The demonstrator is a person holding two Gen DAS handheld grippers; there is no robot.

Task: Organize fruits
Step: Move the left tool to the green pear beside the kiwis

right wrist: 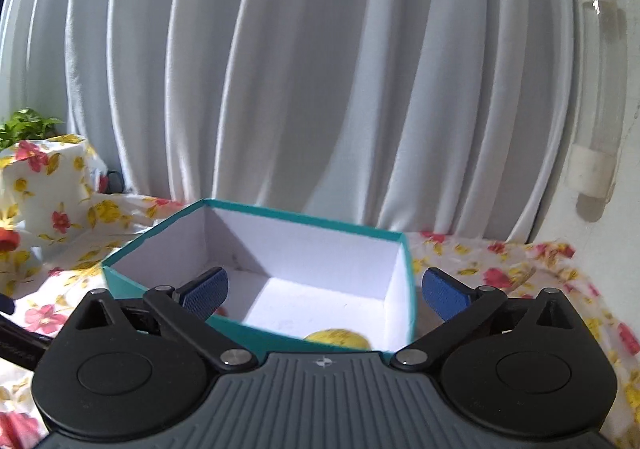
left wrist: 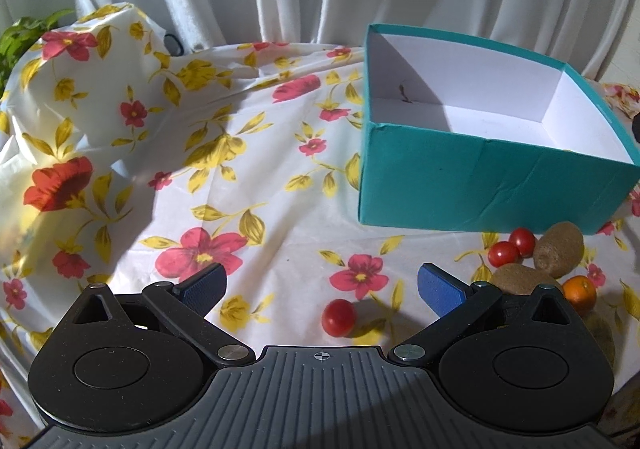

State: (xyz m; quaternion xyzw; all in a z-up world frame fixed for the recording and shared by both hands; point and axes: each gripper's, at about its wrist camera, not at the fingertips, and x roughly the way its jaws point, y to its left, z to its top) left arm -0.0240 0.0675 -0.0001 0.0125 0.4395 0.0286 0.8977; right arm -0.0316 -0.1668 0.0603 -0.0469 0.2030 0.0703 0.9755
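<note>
Teal box (right wrist: 256, 329) rim under released right gripper (right wrist: 324, 291), left gripper (left wrist: 322, 285) released, bare cloth (left wrist: 260, 169) beside box.

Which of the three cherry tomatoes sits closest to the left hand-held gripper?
The lone cherry tomato, lying by itself just ahead of the open left hand-held gripper. The other two touch each other beside the kiwis.

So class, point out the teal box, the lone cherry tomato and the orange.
teal box (left wrist: 480, 177), left wrist view, front outer wall.
lone cherry tomato (left wrist: 339, 317), left wrist view, middle of its skin.
orange (left wrist: 581, 291), left wrist view, visible top.
</note>
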